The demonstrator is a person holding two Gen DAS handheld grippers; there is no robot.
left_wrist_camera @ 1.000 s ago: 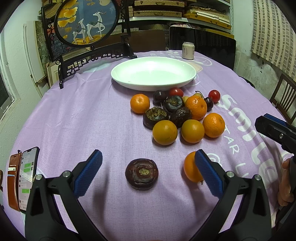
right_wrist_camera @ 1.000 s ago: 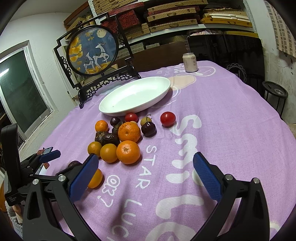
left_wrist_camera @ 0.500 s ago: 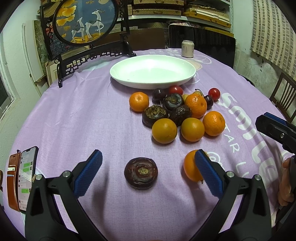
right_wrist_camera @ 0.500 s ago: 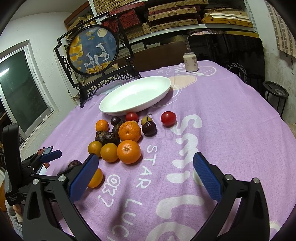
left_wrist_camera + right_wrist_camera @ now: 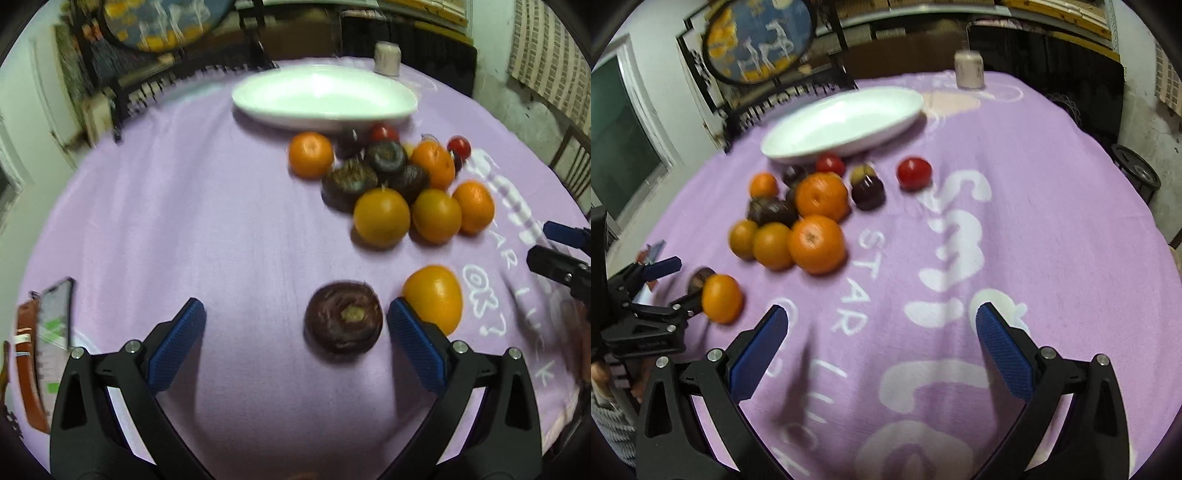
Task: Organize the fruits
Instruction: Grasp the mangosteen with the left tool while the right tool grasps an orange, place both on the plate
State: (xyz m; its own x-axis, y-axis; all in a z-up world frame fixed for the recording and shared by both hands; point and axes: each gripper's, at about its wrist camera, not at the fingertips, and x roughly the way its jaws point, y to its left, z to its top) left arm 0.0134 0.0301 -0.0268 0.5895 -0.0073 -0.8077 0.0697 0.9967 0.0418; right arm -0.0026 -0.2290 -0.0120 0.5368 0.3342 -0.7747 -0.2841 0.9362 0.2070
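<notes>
Step in hand: lining up on first fruit, nothing lifted yet. Left claw (image 5: pixel 295 325) wide open, low over desk (image 5: pixel 184 229), lower centre of left view. Dark fruit (image 5: pixel 343 317) sitting inside the gap but hard against the right pad (image 5: pixel 413 347), off-centre. Lone orange (image 5: pixel 434 297) just beyond that pad, lower right, close to the dark fruit. Right claw (image 5: pixel 879 347) also wide open, over bare cloth, lower centre of right view, holding nothing. Main fruit pile (image 5: pixel 399 188) in upper right of left view, just below white plate (image 5: pixel 321 96); plate empty. Phone (image 5: pixel 55 317) at lower left edge.

Next move, by judgement: shift left claw rightward to centre the dark fruit, drop, close, then carry to plate. Risk: right pad nudging the orange, or rolling the fruit.

Versus half a second ago: dark fruit then centred between the pads, now against the right one; left view swung left and nearer, now motion-blurred. Right view also blurred, pile nearer and lower in frame; lone orange now clear of the left pad. Both claws open as before.
</notes>
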